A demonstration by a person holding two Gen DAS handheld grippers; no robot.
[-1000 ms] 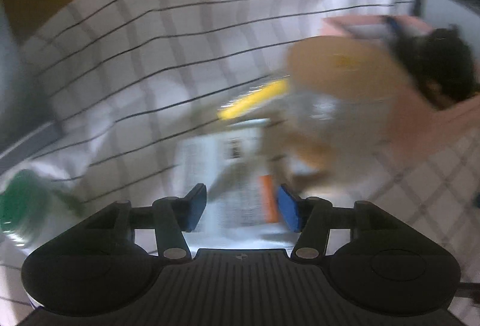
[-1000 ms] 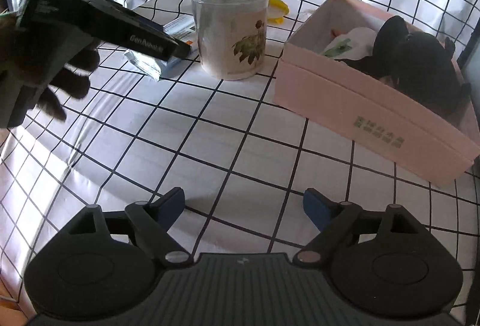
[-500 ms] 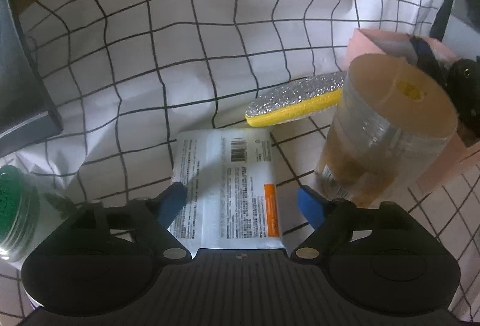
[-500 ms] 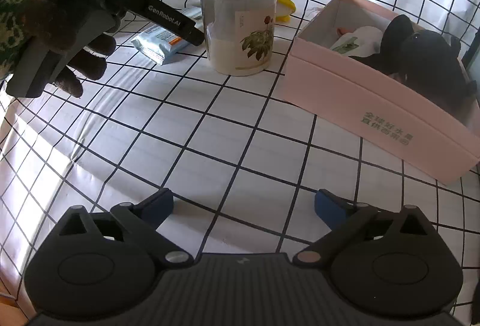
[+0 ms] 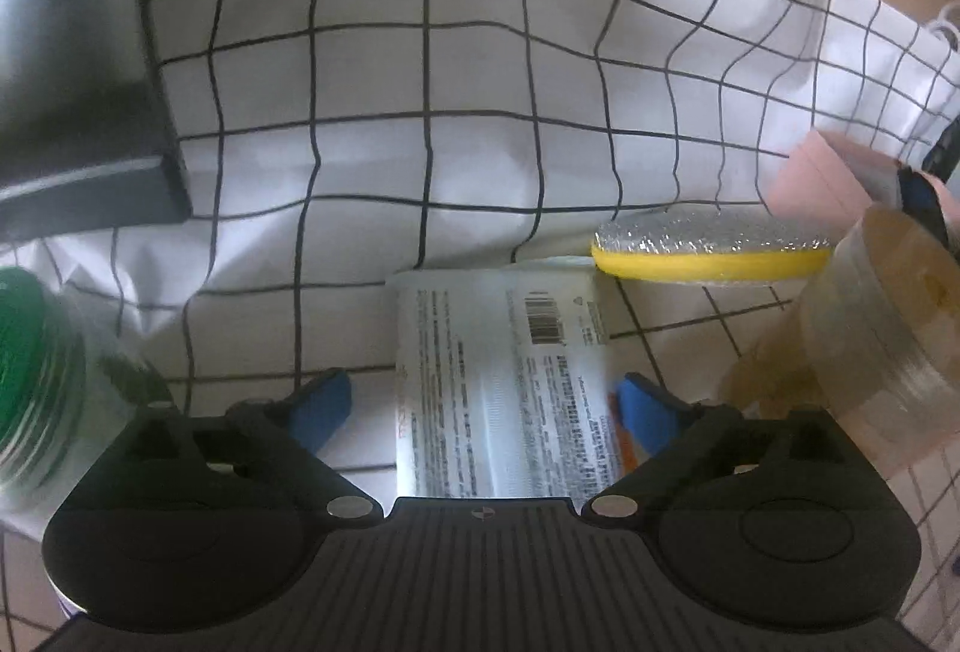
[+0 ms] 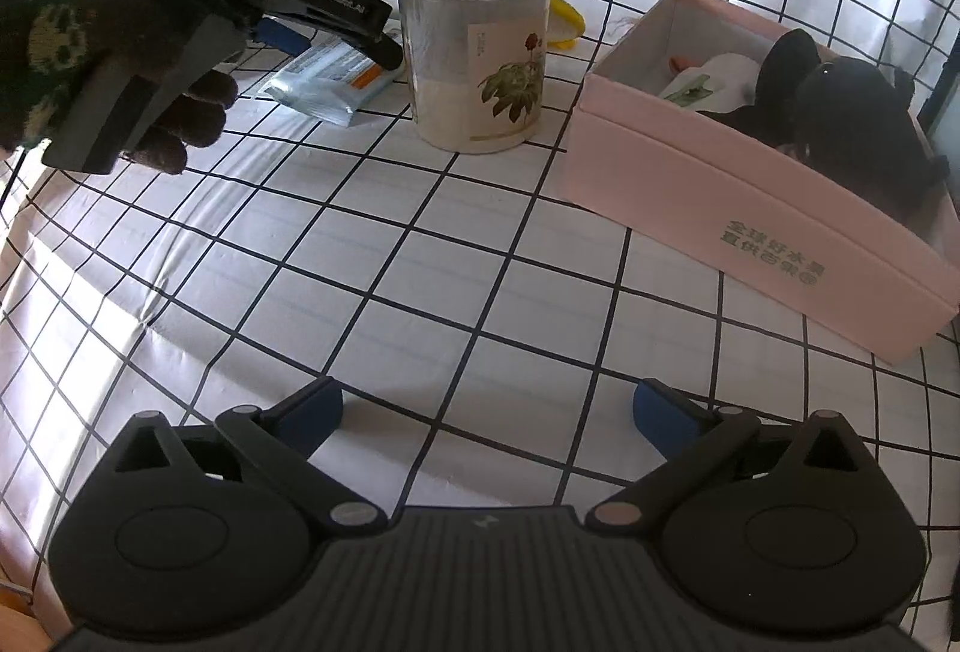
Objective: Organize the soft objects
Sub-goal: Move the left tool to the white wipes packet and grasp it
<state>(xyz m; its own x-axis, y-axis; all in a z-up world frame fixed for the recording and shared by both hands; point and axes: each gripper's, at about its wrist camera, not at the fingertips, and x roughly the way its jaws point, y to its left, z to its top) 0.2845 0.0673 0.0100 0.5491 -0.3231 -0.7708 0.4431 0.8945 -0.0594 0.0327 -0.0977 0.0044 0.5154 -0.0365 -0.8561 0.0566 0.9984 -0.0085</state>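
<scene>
Gridded desk (image 6: 420, 262): my pink box (image 6: 750, 208) holds a black plush toy (image 6: 852, 112); left gripper (image 5: 480, 403) spread around a packet (image 5: 504, 370), right gripper (image 6: 489, 409) wide, empty.

both views share jar (image 5: 882, 328) (left closer).

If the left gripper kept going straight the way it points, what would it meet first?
Most likely the white wipes pack, which lies flat between the open fingers of the left gripper. Beyond it there is only checked cloth; depth is uncertain.
</scene>
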